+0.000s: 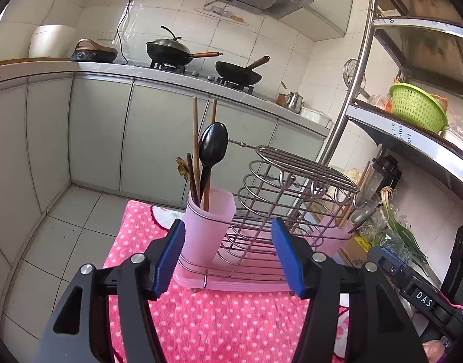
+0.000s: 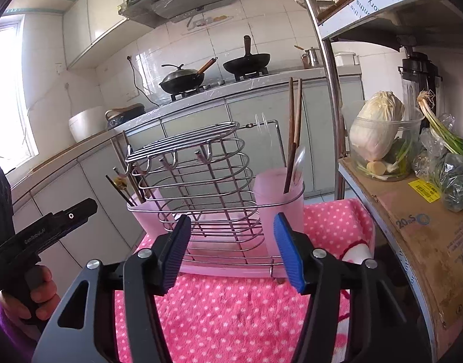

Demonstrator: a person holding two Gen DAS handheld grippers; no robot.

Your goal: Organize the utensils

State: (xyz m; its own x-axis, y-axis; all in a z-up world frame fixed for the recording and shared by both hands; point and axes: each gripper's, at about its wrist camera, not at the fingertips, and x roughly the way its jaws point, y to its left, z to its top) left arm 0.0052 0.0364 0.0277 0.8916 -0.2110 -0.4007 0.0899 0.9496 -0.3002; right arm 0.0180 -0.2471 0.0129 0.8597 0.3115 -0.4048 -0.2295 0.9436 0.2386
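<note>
utensils stand upright in the wire rack (image 1: 291, 199) on the pink dotted cloth (image 1: 219, 317): a black spoon (image 1: 212, 148) and wooden chopsticks (image 1: 196, 139) fill one pink cup (image 1: 207, 227), more chopsticks (image 2: 295, 127) the other cup (image 2: 279, 208). left gripper (image 1: 228, 257) and right gripper (image 2: 231, 251) both hover before the rack, jaws apart, holding nothing.

Two woks (image 1: 171, 50) (image 1: 237, 72) sit on the stove, a kettle (image 1: 295, 101) further along the counter. A green colander (image 1: 415, 107) rests on the shelf; cabbage (image 2: 376, 124) and scallions (image 2: 443, 127) lie below.
</note>
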